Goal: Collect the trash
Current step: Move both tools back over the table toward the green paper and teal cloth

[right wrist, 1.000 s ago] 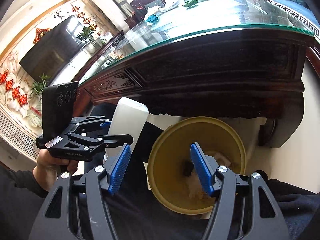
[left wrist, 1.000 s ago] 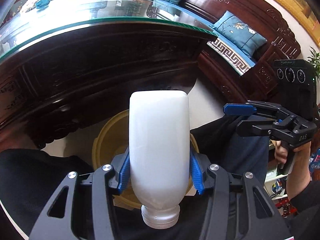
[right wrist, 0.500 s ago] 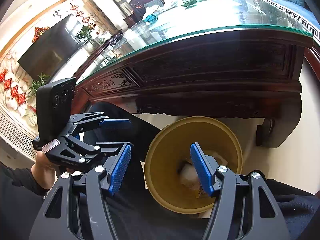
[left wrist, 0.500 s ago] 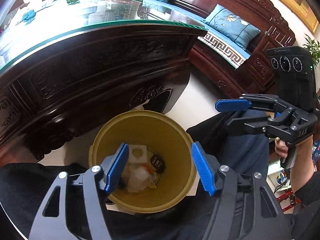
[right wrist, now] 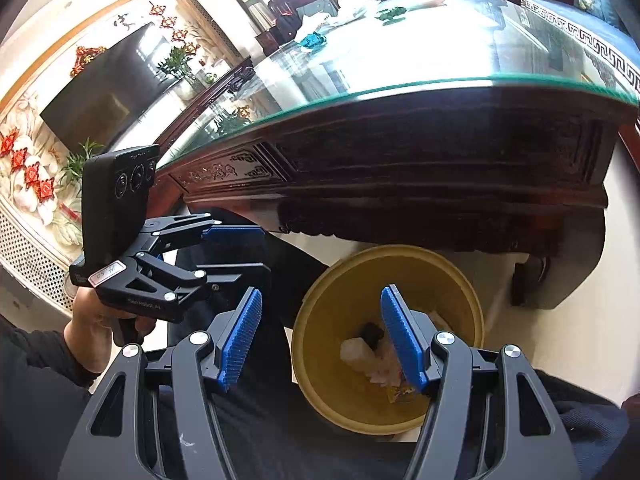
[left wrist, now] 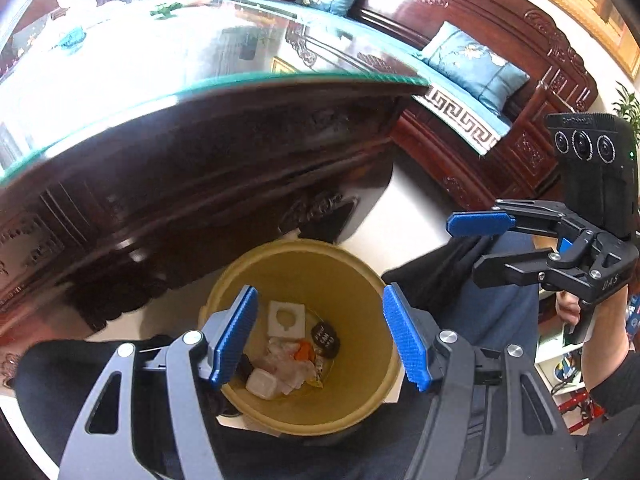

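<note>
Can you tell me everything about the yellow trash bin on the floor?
The yellow trash bin is round, open-topped and looks like smooth plastic, narrower toward the bottom. It stands upright on the pale floor in front of the dark carved wooden table, right by the person's dark-trousered legs. Trash covers its bottom: a white bottle, a square white foam piece with a cut-out hole, a small dark packet, crumpled wrappers and something orange. No gripper touches it.

a home living room, furnished in a traditional style: a carved dark-wood table (left wrist: 208, 184) with a glass top, a matching carved bench (left wrist: 520, 92) with blue cushions (left wrist: 476, 66), a wall-mounted television (right wrist: 100, 92) hung round with red knot ornaments (right wrist: 34, 172), potted plants (right wrist: 176, 62), and a yellow waste bin (left wrist: 360, 280) on the pale floor.
</note>
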Action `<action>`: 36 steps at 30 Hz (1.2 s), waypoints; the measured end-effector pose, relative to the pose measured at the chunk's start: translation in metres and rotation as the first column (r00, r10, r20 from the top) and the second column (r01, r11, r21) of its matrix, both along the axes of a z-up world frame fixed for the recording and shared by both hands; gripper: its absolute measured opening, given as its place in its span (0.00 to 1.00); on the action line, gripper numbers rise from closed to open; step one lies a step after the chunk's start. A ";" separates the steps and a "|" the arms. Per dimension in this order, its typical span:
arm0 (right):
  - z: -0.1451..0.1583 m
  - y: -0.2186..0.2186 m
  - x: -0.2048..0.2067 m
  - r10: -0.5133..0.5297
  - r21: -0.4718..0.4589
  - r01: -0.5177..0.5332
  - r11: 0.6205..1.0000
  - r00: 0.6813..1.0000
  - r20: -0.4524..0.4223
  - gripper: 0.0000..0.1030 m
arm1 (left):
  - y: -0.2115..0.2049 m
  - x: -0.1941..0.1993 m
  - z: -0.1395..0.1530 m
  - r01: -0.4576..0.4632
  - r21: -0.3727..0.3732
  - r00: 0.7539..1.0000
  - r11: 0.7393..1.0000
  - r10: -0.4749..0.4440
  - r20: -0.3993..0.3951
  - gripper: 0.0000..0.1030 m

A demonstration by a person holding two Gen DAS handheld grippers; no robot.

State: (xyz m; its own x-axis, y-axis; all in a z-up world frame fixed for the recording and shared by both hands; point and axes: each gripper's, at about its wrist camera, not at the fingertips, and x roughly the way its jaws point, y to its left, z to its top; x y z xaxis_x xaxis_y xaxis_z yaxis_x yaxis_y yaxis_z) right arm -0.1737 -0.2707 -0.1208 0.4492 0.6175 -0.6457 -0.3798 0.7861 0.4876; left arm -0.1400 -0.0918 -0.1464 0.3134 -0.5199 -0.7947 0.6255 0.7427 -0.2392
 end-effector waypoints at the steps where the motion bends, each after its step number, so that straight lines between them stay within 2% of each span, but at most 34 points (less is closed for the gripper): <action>1: 0.004 0.001 0.004 0.004 -0.004 -0.004 1.000 1.000 0.009 0.60 | 0.002 0.004 0.005 -0.004 -0.004 1.000 1.000 0.004 0.008 0.63; 5: 0.031 0.002 0.025 0.015 -0.013 -0.014 1.000 0.998 0.061 0.60 | 0.011 0.025 0.037 -0.037 -0.035 0.997 0.999 0.039 0.063 0.67; 8: 0.055 0.002 0.047 0.007 -0.009 -0.006 1.000 0.994 0.105 0.60 | 0.021 0.046 0.064 -0.081 -0.072 0.990 0.994 0.088 0.111 0.77; 12: 0.076 0.001 0.083 -0.005 0.018 0.002 1.000 0.992 0.129 0.64 | 0.038 0.083 0.094 -0.159 -0.097 0.970 0.983 0.174 0.169 0.83; 13: 0.081 0.000 0.096 -0.015 0.022 0.012 1.000 0.992 0.128 0.65 | 0.044 0.096 0.100 -0.184 -0.105 0.964 0.977 0.200 0.175 0.88; 16: 0.093 0.000 0.136 -0.020 0.026 0.017 1.000 0.990 0.141 0.67 | 0.056 0.135 0.112 -0.240 -0.113 0.949 0.964 0.258 0.183 0.90; 20: 0.105 -0.001 0.187 -0.044 0.055 0.036 0.998 0.988 0.145 0.70 | 0.069 0.193 0.116 -0.309 -0.097 0.932 0.946 0.322 0.168 0.90; 25: 0.109 0.005 0.252 -0.049 0.045 0.042 0.998 0.987 0.155 0.70 | 0.088 0.256 0.117 -0.373 -0.093 0.908 0.923 0.384 0.165 0.90; 36: 0.092 0.021 0.370 -0.002 0.028 -0.001 1.000 0.994 0.113 0.70 | 0.089 0.365 0.102 -0.387 -0.118 0.909 0.914 0.400 0.117 0.90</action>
